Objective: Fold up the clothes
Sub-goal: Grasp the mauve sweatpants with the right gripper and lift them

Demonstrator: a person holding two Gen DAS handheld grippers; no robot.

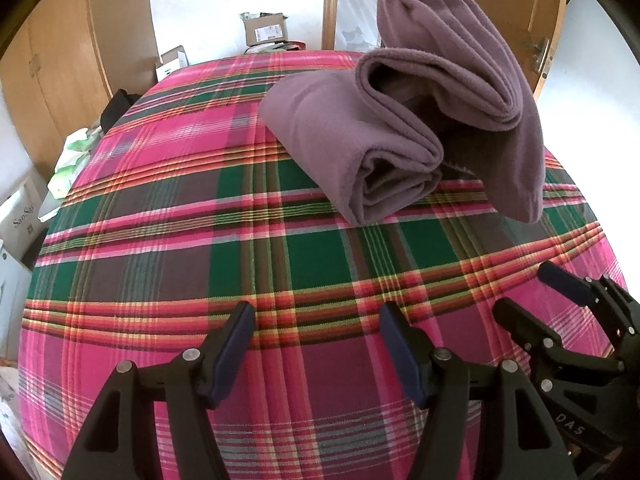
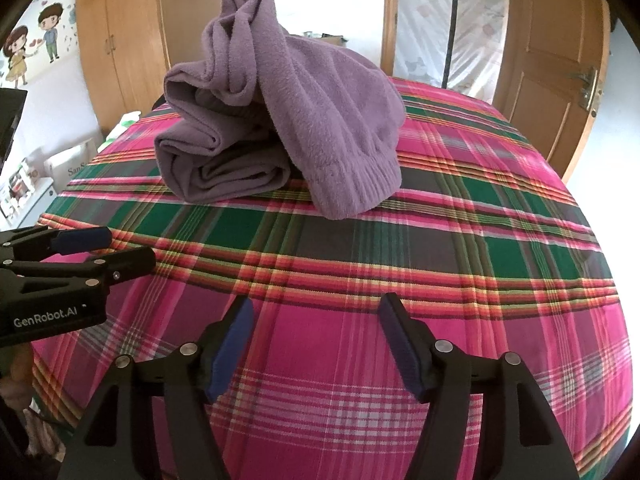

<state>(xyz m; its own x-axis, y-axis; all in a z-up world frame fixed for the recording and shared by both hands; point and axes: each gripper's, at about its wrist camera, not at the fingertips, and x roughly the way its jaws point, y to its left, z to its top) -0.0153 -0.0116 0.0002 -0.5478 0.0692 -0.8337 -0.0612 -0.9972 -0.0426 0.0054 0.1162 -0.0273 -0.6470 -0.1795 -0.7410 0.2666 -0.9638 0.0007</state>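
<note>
Mauve fleece garment [image 1: 360, 136], roughly folded, on plaid bed [image 1: 200, 240]; L hand-held gripper [image 1: 316, 344] & R hand-held gripper [image 2: 316, 340] wide, empty, well apart from it — prob. ready to tidy fold.

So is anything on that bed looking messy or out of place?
Yes. The purple fleece garment on the plaid bedspread is only half tidy: its lower part lies in a folded bundle, but a cuffed end flops loosely over it, standing up bunched. Both pairs of jaws are open and empty, away from it.

Left tongs [image 1: 318, 316] and right tongs [image 2: 316, 308] hovered side by side near bed's front edge, jaws spread, empty.
</note>
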